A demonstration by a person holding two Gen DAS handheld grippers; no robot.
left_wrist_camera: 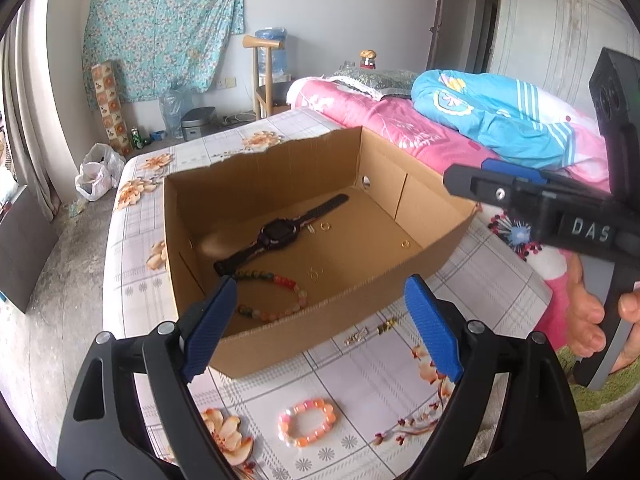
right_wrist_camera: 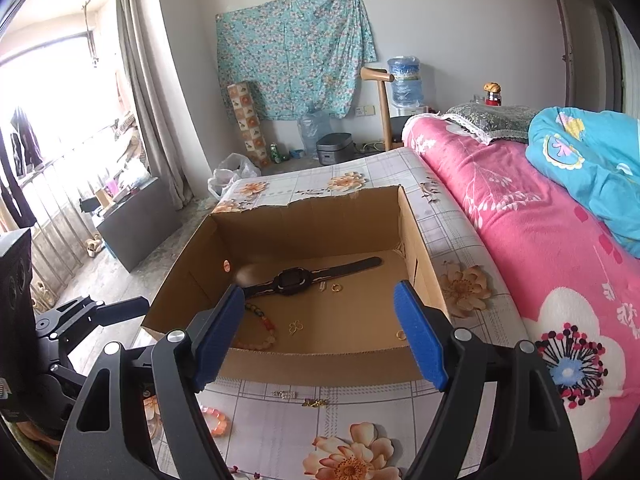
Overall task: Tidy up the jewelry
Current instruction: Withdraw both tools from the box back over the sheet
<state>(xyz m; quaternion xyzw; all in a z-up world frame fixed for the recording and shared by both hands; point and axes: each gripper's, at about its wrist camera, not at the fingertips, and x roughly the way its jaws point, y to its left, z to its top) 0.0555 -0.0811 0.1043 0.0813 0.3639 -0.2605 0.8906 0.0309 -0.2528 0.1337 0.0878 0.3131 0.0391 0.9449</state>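
Jewelry: watch [left_wrist_camera: 280, 234], beads [left_wrist_camera: 276, 294], rings inside box [left_wrist_camera: 320, 320]; pink bracelet [left_wrist_camera: 307, 422] before box; both tools, left [left_wrist_camera: 320, 328] and right [right_wrist_camera: 320, 336], wide, empty.

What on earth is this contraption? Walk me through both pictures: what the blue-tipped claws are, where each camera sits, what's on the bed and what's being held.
No robot here: a person holds a hand-operated claw in each hand, each with a camera looking along its fingers. One picture comes from the left gripper, the other from the right gripper. Both are open and hold nothing.

On the flowered bedsheet stands a cardboard box containing a black watch, a multicoloured bead bracelet and small gold rings. Outside it, in front, lie a pink bead bracelet, a silver piece and a gold piece.
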